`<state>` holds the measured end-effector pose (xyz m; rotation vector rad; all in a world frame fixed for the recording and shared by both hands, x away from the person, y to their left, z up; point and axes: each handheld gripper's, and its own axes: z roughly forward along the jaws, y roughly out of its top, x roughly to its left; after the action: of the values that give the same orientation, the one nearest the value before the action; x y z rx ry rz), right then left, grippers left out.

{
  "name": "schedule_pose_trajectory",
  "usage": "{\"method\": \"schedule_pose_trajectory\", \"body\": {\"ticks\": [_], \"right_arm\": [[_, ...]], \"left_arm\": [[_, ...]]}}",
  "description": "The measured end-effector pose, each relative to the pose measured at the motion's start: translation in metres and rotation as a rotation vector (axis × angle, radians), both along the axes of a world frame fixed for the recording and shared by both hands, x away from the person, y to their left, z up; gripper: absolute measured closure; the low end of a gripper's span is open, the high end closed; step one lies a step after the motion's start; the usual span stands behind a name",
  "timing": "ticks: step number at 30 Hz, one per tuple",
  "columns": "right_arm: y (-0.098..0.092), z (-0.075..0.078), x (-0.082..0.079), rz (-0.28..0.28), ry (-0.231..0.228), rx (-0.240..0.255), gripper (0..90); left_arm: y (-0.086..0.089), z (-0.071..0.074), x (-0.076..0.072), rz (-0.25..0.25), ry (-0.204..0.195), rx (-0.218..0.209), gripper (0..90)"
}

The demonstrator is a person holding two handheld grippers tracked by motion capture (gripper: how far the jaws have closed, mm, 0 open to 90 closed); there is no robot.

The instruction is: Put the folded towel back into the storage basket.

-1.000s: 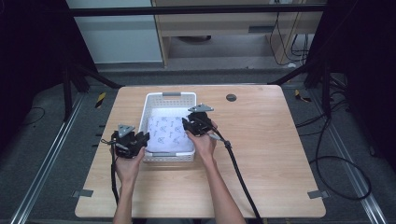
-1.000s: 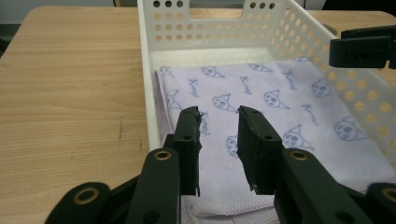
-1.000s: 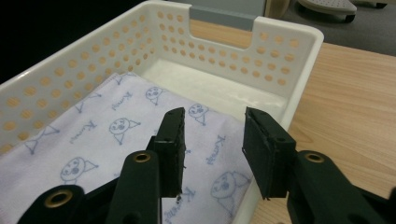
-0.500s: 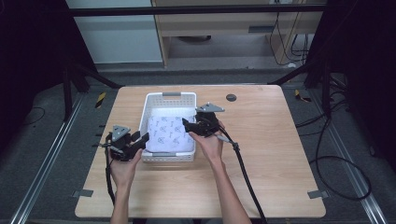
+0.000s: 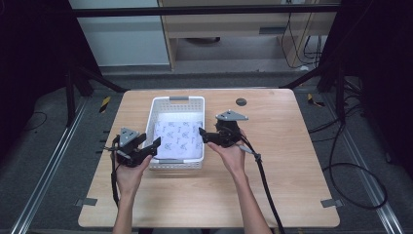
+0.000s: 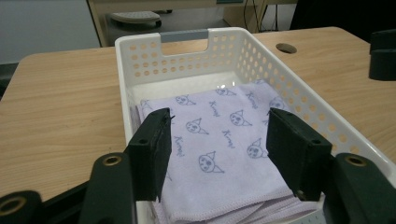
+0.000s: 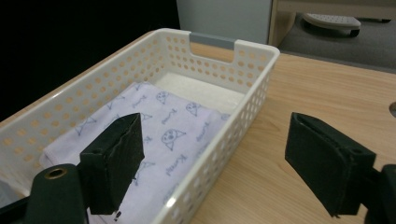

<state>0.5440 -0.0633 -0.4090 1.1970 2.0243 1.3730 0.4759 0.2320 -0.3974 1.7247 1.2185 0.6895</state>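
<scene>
The left gripper (image 5: pixel 155 144) has just been opening; its jaws stand apart, empty, at the basket's (image 5: pixel 178 100) near left corner. The right gripper (image 5: pixel 202 137), also just opening and empty, straddles the basket's right wall. The folded lilac cloth (image 5: pixel 178 140) lies flat inside the basket, toward its near end.

A light wooden bench (image 5: pixel 292 161) stood on a dark grey floor (image 5: pixel 370 131), with a round dark cable port (image 5: pixel 240 102) near its far edge. Grey tape tabs (image 5: pixel 330 203) marked its near corners. Behind it sat a pale cabinet (image 5: pixel 117 34) and black cables (image 5: pixel 350 165).
</scene>
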Motion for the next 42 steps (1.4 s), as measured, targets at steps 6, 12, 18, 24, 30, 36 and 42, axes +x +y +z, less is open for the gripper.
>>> {"method": "schedule_pose_trajectory", "body": {"ticks": [6,12,18,24,30,36,42], "right_arm": [[-0.025,0.001,-0.012,-0.009,0.015,-0.008,16.0],[-0.046,0.003,-0.023,-0.022,0.006,0.01,14.6],[-0.067,0.0,-0.037,-0.019,0.016,0.036,13.7],[-0.086,-0.005,-0.051,-0.033,0.011,0.027,12.9],[-0.103,-0.014,-0.065,-0.039,0.02,0.025,12.3],[-0.116,-0.019,-0.077,-0.027,0.009,0.029,10.8],[-0.131,-0.025,-0.089,-0.03,0.01,0.038,10.3]], "left_arm": [[-0.001,0.003,-0.005,-0.021,0.006,0.017,35.6],[0.001,0.004,-0.01,-0.055,0.014,0.018,33.4],[0.008,0.001,-0.017,-0.06,0.014,0.032,31.1],[0.016,-0.004,-0.027,-0.064,0.009,0.033,29.4],[0.023,-0.01,-0.038,-0.068,0.011,0.053,27.7],[0.028,-0.016,-0.047,-0.076,0.005,0.067,25.8],[0.034,-0.027,-0.058,-0.089,0.012,0.099,24.0]]}}
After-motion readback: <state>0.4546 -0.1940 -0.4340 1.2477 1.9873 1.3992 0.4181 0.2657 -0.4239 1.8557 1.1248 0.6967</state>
